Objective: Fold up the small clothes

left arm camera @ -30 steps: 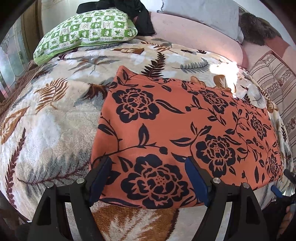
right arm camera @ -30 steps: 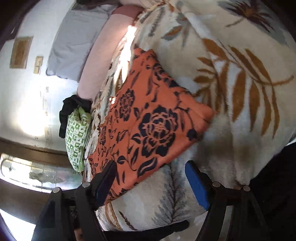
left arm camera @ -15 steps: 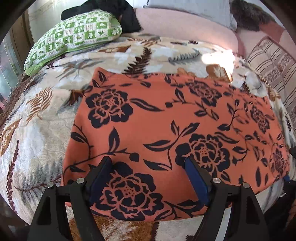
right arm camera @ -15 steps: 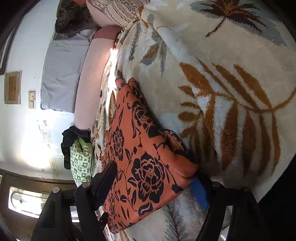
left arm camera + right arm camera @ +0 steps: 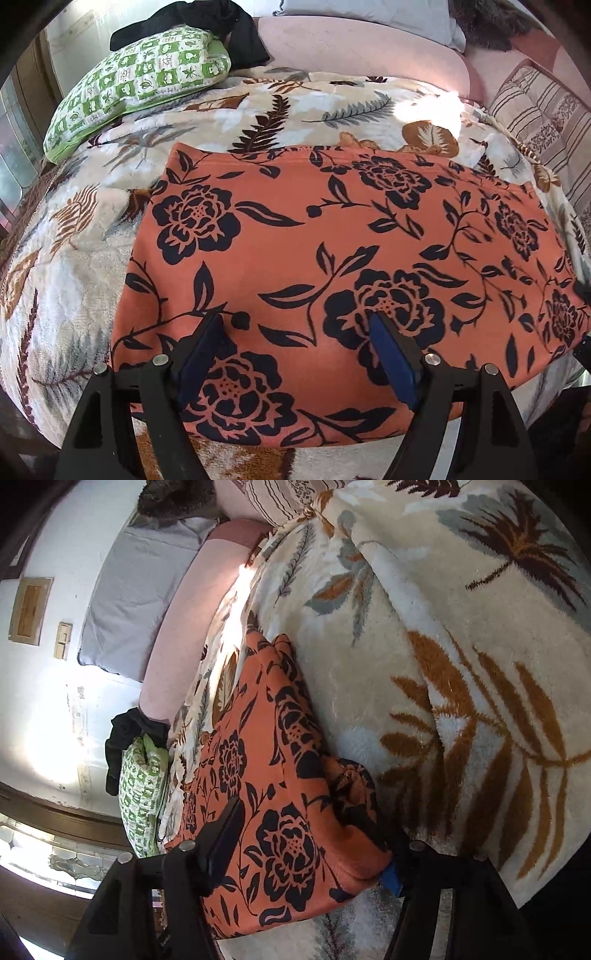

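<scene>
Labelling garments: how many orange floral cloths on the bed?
1. The orange floral cloth lies flat on the leaf-print blanket, at its near edge. Others may be hidden.

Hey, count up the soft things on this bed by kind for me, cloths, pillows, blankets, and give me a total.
Orange floral cloth: 1
Green checked pillow: 1
Grey pillow: 1
Striped cushion: 1
Pink bolster: 1
Black garment: 1
Leaf-print blanket: 1
Total: 7
</scene>
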Demonstrator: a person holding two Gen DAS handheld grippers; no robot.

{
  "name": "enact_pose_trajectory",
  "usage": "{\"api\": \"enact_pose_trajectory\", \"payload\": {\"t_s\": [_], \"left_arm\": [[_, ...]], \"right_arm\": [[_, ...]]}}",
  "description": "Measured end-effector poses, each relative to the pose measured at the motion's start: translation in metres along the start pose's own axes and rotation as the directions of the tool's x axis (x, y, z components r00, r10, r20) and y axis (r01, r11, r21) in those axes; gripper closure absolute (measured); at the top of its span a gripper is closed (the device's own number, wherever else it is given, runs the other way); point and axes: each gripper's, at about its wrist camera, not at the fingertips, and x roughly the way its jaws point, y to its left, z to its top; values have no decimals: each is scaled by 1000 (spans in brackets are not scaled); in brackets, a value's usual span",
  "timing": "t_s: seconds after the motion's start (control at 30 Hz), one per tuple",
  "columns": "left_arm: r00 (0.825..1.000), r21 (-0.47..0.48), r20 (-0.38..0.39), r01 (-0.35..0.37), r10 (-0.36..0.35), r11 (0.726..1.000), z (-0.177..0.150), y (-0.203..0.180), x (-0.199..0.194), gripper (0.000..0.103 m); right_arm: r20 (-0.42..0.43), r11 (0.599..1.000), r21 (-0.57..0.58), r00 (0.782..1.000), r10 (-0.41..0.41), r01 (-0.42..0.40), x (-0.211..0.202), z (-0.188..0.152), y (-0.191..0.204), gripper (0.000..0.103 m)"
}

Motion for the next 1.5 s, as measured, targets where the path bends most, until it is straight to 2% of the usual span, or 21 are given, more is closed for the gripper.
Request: {"api": "enact_pose_trajectory", "payload": {"t_s": [0.13,0.17,0.23,0.27,0.33,0.37,0.4,0.47,0.57,0.7,0.8,0.9,0.97,1.03,1.07,1.1,1.13,1.2,1.3,1.37,1.5], "left_arm": [[997,4,66,30,-30,1000,6,-10,-13,22],[998,23,56,34,-35,999,5,-15,-9,22],[999,73,-41,14,-11,997,-1,-25,17,21],[1000,95,-21,-7,10,995,-5,-28,23,15],[999,115,10,-34,33,993,-6,-31,22,14],[1000,101,1,-21,21,995,-5,-29,22,14],[1000,87,-15,0,1,996,-1,-25,22,15],[999,50,-19,50,-49,997,3,-14,14,16],[992,-60,83,100,-95,993,6,21,-19,16],[973,-212,229,90,-40,973,-4,96,-66,16],[962,-358,266,41,60,933,-21,162,-80,16],[965,-474,233,2,123,880,-47,214,-73,16],[973,-539,189,-13,135,842,-66,242,-57,16],[980,-576,131,-49,151,816,-81,255,-45,16],[985,-589,104,-50,137,806,-84,259,-40,17],[988,-598,106,-26,111,801,-86,262,-38,17],[987,-595,119,-13,104,803,-86,262,-39,17],[984,-579,128,-27,124,815,-87,259,-45,16],[987,-587,135,8,88,810,-84,259,-45,16],[986,-579,149,26,74,815,-80,256,-47,16],[985,-555,154,19,80,831,-80,250,-49,16]], "right_arm": [[-4,1000,3,1000,-5,5,0,2,-1,52],[-1,1000,7,1000,-14,14,0,2,-2,52],[11,999,28,999,-31,31,2,4,-6,50],[4,999,29,1000,-29,28,4,4,-6,50],[-11,998,-24,999,-50,50,10,7,-1,52],[-16,995,-58,997,-77,76,12,8,4,69],[-24,994,-76,996,-83,81,14,9,8,81],[-15,986,-133,995,-100,97,10,10,26,84],[30,960,-266,996,-79,84,-3,7,80,85],[57,863,-504,998,-22,48,-6,-24,185,85],[18,759,-650,999,36,-16,8,-73,264,85],[-49,653,-755,998,36,-60,42,-138,317,85],[-125,611,-787,992,-17,-88,84,-184,328,85],[-213,578,-809,970,-118,-108,139,-229,320,85],[-252,570,-815,948,-194,-100,170,-248,308,85],[-300,594,-798,919,-255,-95,197,-261,289,85],[-322,619,-780,908,-267,-95,209,-265,278,85],[-311,642,-761,922,-231,-95,201,-262,283,85],[-291,620,-777,935,-203,-107,182,-250,305,85],[-286,643,-757,944,-167,-116,172,-243,315,85],[-296,655,-743,945,-136,-139,170,-250,314,85]]}}
